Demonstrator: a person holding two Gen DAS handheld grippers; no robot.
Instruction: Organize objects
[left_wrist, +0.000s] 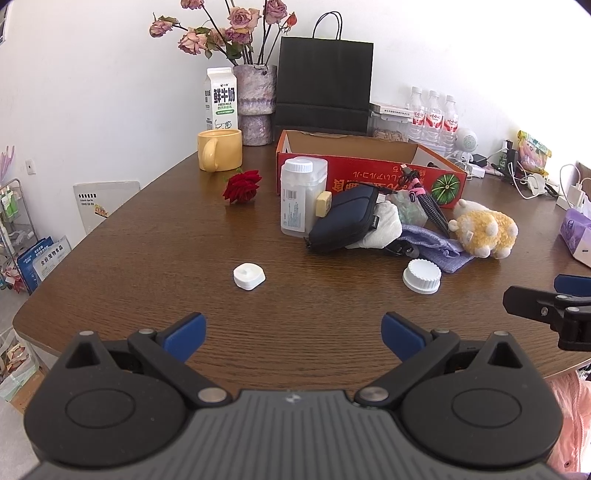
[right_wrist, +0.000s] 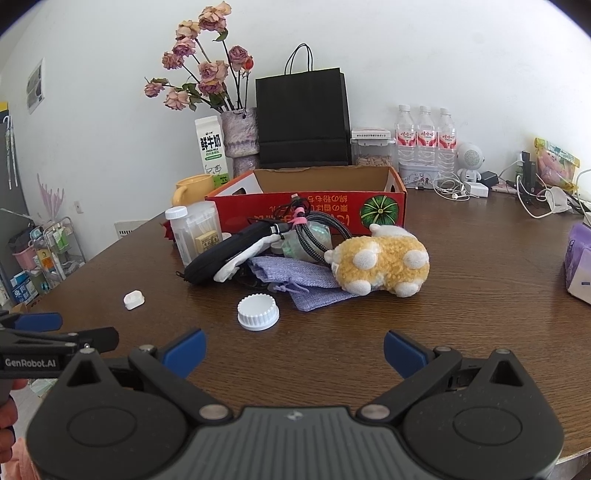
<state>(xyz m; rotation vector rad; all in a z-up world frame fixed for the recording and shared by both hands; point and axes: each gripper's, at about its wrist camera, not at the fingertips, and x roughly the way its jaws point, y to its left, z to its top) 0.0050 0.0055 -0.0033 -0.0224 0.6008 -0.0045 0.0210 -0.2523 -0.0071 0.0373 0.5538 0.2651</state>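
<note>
Holding my left gripper and my right gripper low over the near edge of the tabletop, I have both sets of blue-padded fingers spread wide apart with nothing between them. The clutter sits mid-table in front of a red box printed with upside-down characters and a green pumpkin. A yellow-and-white plush lies on its side, touching a lilac cloth. A black pouch leans against a clear jar with a white cap and a barcode label. Braided cables tied with a pink strap drape over the pile. A ribbed white lid lies nearest my right fingers, and a small white block lies alone ahead of my left ones. A red rose rests toward the left edge, near a yellow mug. Along the far edge a milk carton reads "FRESH MILK" under large Chinese characters, beside a black bag. My left tool's side reads "GenRobot.AI" in the right view.
</note>
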